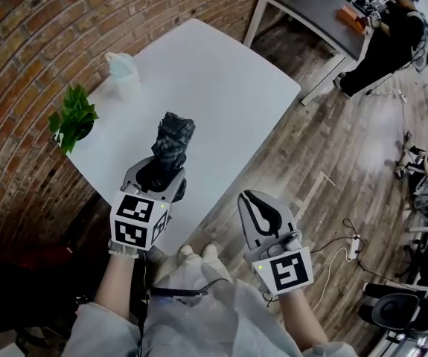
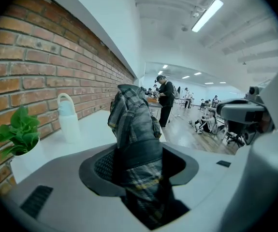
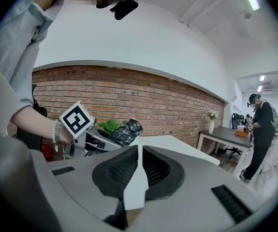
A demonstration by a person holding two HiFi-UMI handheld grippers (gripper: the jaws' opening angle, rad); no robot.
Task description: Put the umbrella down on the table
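A folded dark plaid umbrella (image 1: 173, 141) sticks up and forward out of my left gripper (image 1: 163, 171), whose jaws are shut on its lower part. It hangs over the near end of the white table (image 1: 221, 88). In the left gripper view the umbrella (image 2: 134, 124) fills the space between the pads and rises above the table (image 2: 93, 124). My right gripper (image 1: 260, 208) is off the table's near right edge, over the wooden floor, shut with nothing in it. From the right gripper view its pads (image 3: 122, 170) meet, and the umbrella (image 3: 127, 131) shows to the left.
A white bottle (image 1: 122, 75) and a small potted plant (image 1: 72, 117) stand along the table's left side by the brick wall (image 1: 42, 28). A dark table (image 1: 310, 6) and a person in black (image 1: 388, 36) are at the far right. Cables (image 1: 340, 251) lie on the floor.
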